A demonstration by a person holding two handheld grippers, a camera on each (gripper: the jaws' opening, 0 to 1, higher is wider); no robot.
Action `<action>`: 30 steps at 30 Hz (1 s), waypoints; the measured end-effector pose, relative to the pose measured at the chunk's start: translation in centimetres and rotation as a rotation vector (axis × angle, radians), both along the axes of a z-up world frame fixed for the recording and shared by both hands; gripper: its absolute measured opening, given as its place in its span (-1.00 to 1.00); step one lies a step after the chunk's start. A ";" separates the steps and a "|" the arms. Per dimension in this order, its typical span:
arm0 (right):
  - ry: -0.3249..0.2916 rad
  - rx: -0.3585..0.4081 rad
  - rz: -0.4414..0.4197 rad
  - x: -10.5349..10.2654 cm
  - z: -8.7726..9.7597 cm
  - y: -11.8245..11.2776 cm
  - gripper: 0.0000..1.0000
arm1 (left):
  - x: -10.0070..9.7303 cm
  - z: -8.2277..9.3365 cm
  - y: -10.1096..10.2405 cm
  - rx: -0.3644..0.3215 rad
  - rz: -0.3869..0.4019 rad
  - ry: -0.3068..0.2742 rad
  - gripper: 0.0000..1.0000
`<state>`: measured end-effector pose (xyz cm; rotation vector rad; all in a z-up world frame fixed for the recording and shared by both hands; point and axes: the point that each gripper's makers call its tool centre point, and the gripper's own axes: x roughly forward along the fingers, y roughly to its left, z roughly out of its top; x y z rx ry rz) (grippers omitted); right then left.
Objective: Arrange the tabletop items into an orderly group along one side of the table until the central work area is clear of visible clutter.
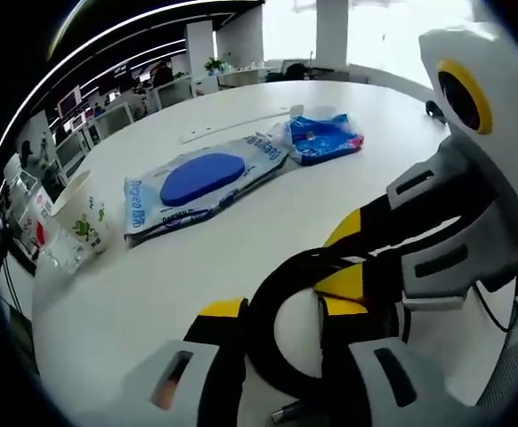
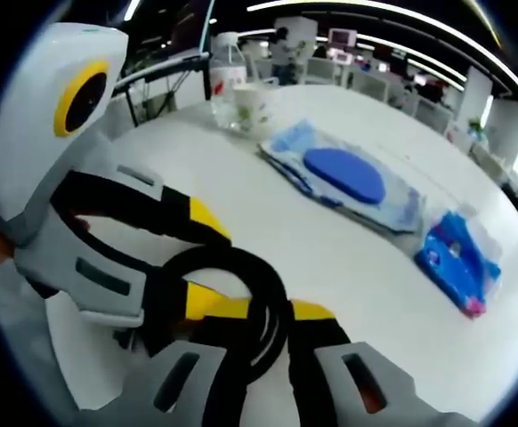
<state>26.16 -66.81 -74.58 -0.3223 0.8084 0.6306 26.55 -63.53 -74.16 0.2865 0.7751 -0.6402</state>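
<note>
A coil of black cable [image 1: 263,342] lies near the table's front edge. My left gripper [image 1: 281,311] stands open; one side of the loop runs between its jaws, with bare table showing in the gap. My right gripper [image 1: 339,256] comes in from the right, shut on the coil. In the right gripper view, the right gripper [image 2: 263,311] pinches the black cable [image 2: 272,294], and the left gripper [image 2: 201,258] reaches in from the left. Farther off lie a wet-wipes pack with a blue lid [image 1: 206,182] [image 2: 348,178] and a blue tissue pack [image 1: 326,138] [image 2: 459,253].
A printed paper cup [image 1: 85,218] [image 2: 252,107] and a clear bottle [image 1: 36,227] [image 2: 228,76] stand together at one edge of the white round table [image 1: 152,294] [image 2: 357,267]. A thin white strip [image 1: 232,129] lies beyond the wipes. Office desks stand behind.
</note>
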 end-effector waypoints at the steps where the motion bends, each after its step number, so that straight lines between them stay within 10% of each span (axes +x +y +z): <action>1: -0.002 -0.001 0.003 0.0 0.0 0.0 -0.81 | 0.0 0.0 0.0 0.005 -0.004 -0.003 -0.43; 4: 0.000 0.005 -0.004 -0.1 0.0 0.1 -0.85 | 0.9 0.4 1.1 0.091 0.008 -0.056 -0.71; 30: 0.029 0.085 -0.076 -0.7 0.6 -0.2 -0.90 | 0.3 0.9 0.7 0.010 0.036 0.022 -0.74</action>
